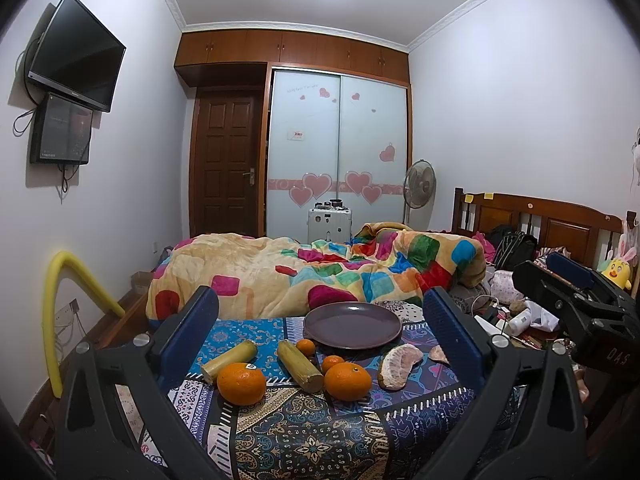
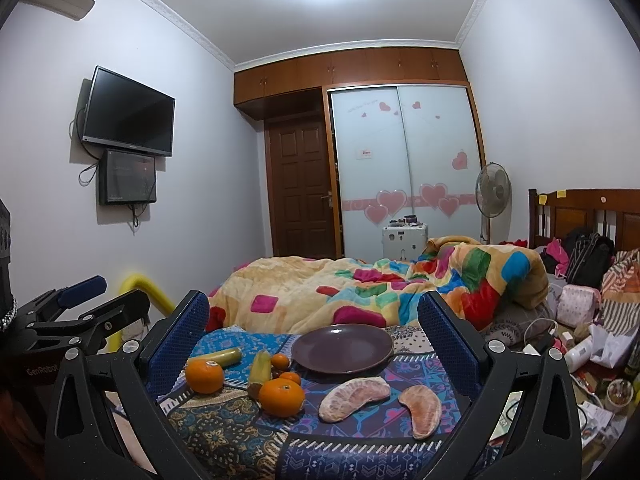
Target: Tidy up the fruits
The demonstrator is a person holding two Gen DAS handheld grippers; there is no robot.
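Left wrist view: the left hand-held gripper [image 1: 320,320] is being held wide and empty, with two oranges and two cane-like stalks lying just ahead between its fingers. The nearer stalk [image 1: 300,366] is lying lengthwise, pointing away. The empty plate [image 1: 352,325] is waiting beyond. The right hand-held gripper [image 2: 314,324], also spread and empty, is being faced by two pomelo segments [image 2: 354,398], closer to it than to the left one.

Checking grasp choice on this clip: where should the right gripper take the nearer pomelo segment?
Probably across the thick middle of the nearer pomelo segment, from above. It lies flat, curved and narrow across, apart from the other segment. The right gripper is open.
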